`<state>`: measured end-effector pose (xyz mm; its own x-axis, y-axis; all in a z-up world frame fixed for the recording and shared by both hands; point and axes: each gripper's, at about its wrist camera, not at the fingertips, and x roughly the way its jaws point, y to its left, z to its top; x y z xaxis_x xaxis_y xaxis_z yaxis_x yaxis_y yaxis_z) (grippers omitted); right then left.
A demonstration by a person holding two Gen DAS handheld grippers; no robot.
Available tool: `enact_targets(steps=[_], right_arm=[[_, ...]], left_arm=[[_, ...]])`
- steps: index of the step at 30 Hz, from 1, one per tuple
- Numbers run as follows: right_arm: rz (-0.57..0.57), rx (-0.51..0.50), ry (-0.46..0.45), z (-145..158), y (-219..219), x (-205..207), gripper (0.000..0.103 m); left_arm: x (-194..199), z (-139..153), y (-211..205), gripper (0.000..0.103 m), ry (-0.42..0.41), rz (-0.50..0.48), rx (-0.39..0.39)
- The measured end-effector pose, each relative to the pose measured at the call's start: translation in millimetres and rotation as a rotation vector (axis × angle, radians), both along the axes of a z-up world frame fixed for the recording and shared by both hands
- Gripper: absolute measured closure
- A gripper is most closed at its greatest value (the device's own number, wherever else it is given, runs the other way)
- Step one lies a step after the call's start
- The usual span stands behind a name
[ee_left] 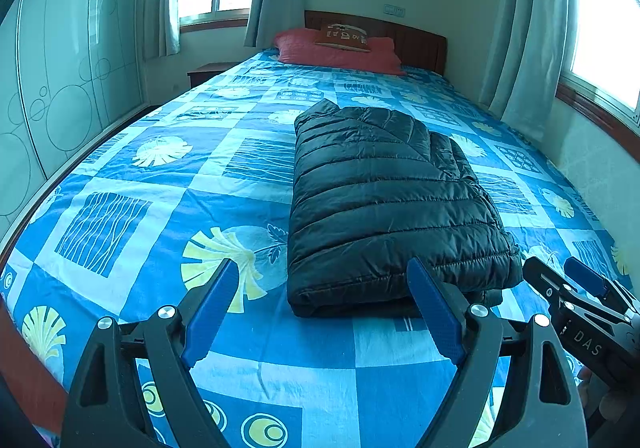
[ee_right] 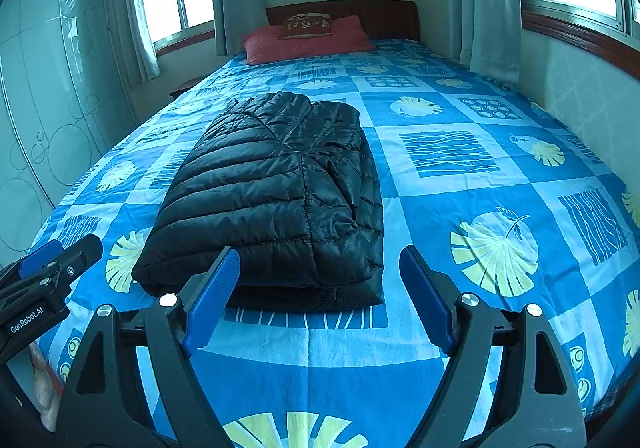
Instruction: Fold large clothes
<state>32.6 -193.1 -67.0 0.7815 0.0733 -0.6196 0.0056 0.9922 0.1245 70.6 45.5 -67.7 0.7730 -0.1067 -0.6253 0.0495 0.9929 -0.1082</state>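
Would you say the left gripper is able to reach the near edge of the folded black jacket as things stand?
Probably yes: the left gripper is open, the black jacket lies just ahead of it on the bed, and nothing sits between them.

- I see the jacket [ee_left: 384, 200] [ee_right: 276, 192], black, quilted and puffy, folded into a thick rectangular bundle.
- It lies flat in the middle of both frames, long side running away from me, layered edges showing at its near end.
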Motion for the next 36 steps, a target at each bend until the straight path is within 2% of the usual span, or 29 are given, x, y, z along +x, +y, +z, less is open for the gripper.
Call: enact_targets(steps=[36], right_arm=[[0.006,0.001,-0.008,2.3,5.7,-1.5,0.021]], left_arm=[[-2.7,1.8,-0.4,0.018,0.002,0.03,0.015]])
